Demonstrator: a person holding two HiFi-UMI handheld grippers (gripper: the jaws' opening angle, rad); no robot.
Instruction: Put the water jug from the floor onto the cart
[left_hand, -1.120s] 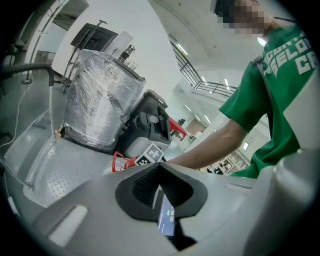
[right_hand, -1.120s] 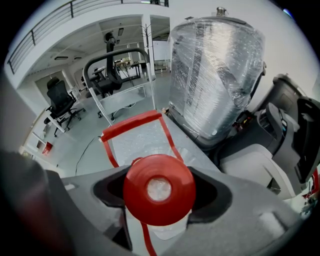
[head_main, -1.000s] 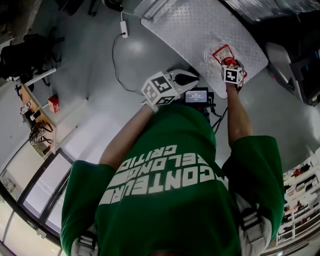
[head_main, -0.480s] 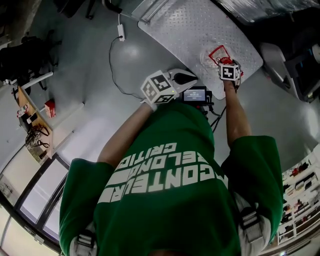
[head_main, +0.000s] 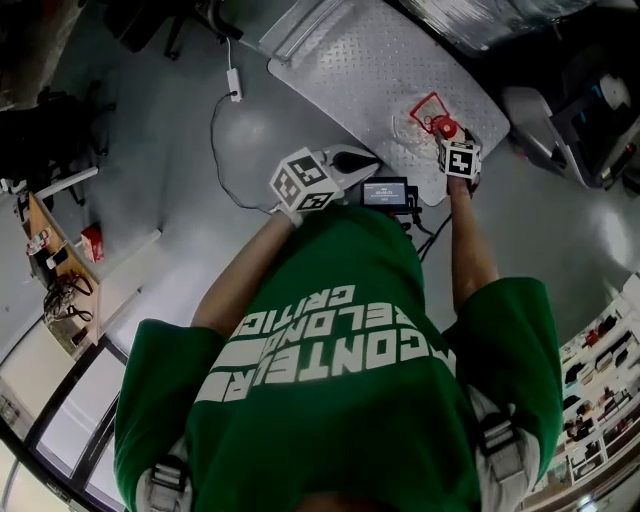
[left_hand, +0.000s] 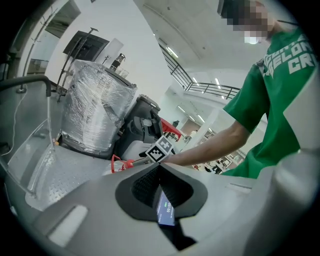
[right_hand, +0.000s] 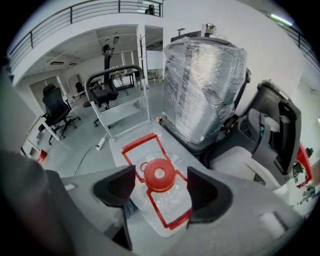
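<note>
- Our head camera sat high above the person's shoulders and faced steeply down past the green shirt (head_main: 330, 370) onto the cart (head_main: 370, 60) and floor (head_main: 180, 150), from far off.
- Our left hand-held gripper (left_hand: 160, 176) view sat low and looked level across the cart deck.
- Our right hand-held gripper (right_hand: 160, 187) view hung close above the water jug (right_hand: 159, 175) and faced down.
- We found cart and jug in all three; both gripper views shared the wrapped load (left_hand: 95, 115).

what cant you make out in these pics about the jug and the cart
- Water jug sides: right gripper view, hidden behind the right gripper's open jaws; head view, too small.
- Cart underside: head view, covered by its own deck.
- Small screen readout: left gripper and head views, too small.
- Most of the jug: left gripper view, blocked by the shut left gripper.
</note>
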